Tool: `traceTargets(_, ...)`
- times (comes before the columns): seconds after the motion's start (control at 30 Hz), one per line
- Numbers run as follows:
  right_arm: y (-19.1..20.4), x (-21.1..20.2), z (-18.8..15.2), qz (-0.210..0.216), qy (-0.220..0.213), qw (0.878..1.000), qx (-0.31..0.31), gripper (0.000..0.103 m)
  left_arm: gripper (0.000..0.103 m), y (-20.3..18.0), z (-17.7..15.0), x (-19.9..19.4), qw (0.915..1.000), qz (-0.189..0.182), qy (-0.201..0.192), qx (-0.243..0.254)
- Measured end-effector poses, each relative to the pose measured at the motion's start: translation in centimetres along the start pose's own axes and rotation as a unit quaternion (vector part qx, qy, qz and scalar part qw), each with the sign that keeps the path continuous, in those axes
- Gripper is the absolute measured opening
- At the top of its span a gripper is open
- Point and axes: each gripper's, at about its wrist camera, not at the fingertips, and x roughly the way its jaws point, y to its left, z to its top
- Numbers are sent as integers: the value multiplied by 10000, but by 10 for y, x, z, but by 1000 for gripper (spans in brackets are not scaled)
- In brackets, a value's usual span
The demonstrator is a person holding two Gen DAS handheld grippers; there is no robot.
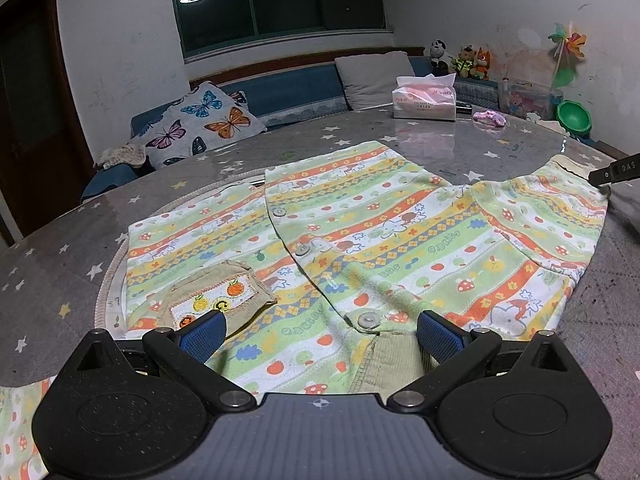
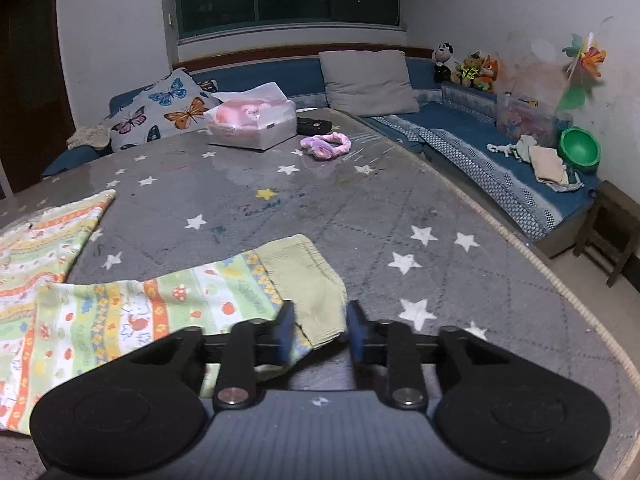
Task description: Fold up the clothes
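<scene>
A child's patterned cardigan (image 1: 360,240), striped green, orange and yellow with white buttons, lies flat on the grey star-print table (image 1: 60,264). Its pocket (image 1: 216,296) has fruit patches. My left gripper (image 1: 320,334) is open over the collar end, fingers apart above the fabric. The right sleeve stretches to the right; its beige cuff (image 2: 308,292) lies between the blue pads of my right gripper (image 2: 320,330), which is open around the cuff edge. The right gripper's tip also shows at the far right of the left wrist view (image 1: 616,172).
A tissue box (image 2: 252,124), a purple hair band (image 2: 326,145) and a dark remote (image 2: 314,124) lie at the table's far side. A blue sofa (image 2: 480,136) with cushions, toys and a green bowl (image 2: 580,148) runs behind. A wooden stool (image 2: 608,232) stands at right.
</scene>
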Motion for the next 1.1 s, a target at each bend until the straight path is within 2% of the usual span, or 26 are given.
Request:
traceTargets(0.17,16,-18,8,329,-176,9993,-9,10,103,5,-1,-6,10000,43,-39,-48)
traceTargets(0.27,32,-33,18,685,-347,9970,-68,9,103,10,-2,-10,9999,86,-85,-99)
traceTargets(0.37,59,-53,34,1220,-550,9908,-220,9,103,16,-3,-15,9997,129,-125,-164)
traceTargets(0.5,97,-78,55,1930,-807,9768,-459,9,103,25,-9,-22,9993,211,-159,-276)
traceTargets(0.73,176,-100,75,2955,-894,9452,-1059,9,103,42,-20,-35,9978,341,-236,-519)
traceTargets(0.97,250,-100,69,3627,-689,9166,-1537,9,103,57,-32,-47,9961,465,-244,-710)
traceTargets(1.1,282,-95,56,3819,-499,9065,-1730,9,103,64,-37,-51,9949,549,-231,-817)
